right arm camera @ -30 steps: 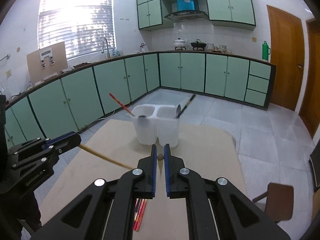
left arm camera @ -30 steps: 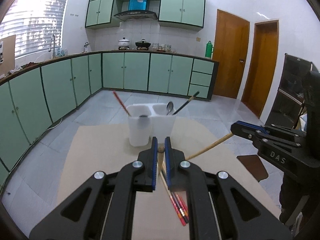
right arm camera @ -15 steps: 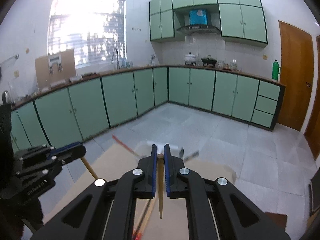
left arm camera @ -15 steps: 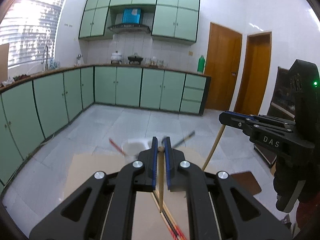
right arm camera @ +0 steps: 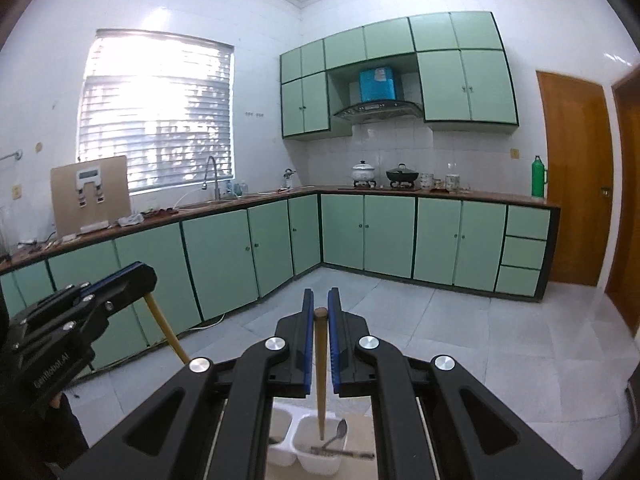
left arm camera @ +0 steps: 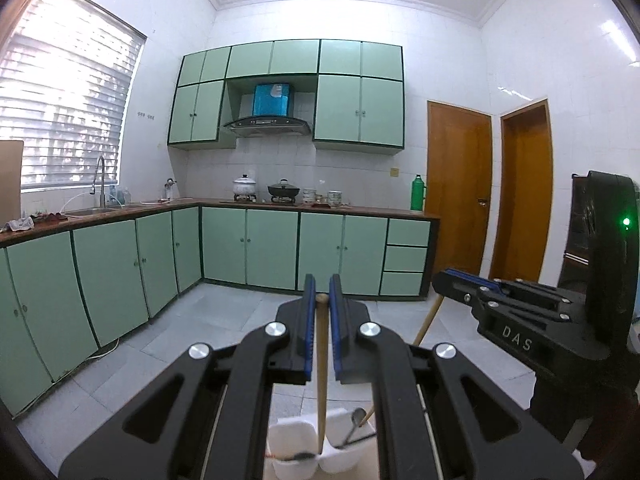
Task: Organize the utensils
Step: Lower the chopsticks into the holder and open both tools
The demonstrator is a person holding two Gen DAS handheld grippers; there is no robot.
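My left gripper (left arm camera: 322, 290) is shut on the top of a wooden chopstick (left arm camera: 321, 364) that hangs straight down over the white two-compartment holder (left arm camera: 290, 426). The chopstick's tip sits near the divider. My right gripper (right arm camera: 320, 304) is shut on a second wooden chopstick (right arm camera: 320, 384), hanging over the holder (right arm camera: 316, 466) with its tip above the right compartment. A metal spoon (right arm camera: 340, 434) leans in that compartment. Each gripper shows in the other's view: the right gripper (left arm camera: 448, 282) at the right, the left gripper (right arm camera: 138, 278) at the left.
The holder stands on a tan tabletop (left arm camera: 376, 454), mostly hidden under the grippers. Green base cabinets (right arm camera: 224, 256) line the far walls beyond a tiled floor. Wooden doors (left arm camera: 458, 188) stand at the right. A dark sleeve (right arm camera: 36, 440) shows at lower left in the right wrist view.
Both grippers have risen with their chopsticks, which now hang straight down. The holder has dropped to the bottom of both views, and the red chopsticks on the table are out of sight.
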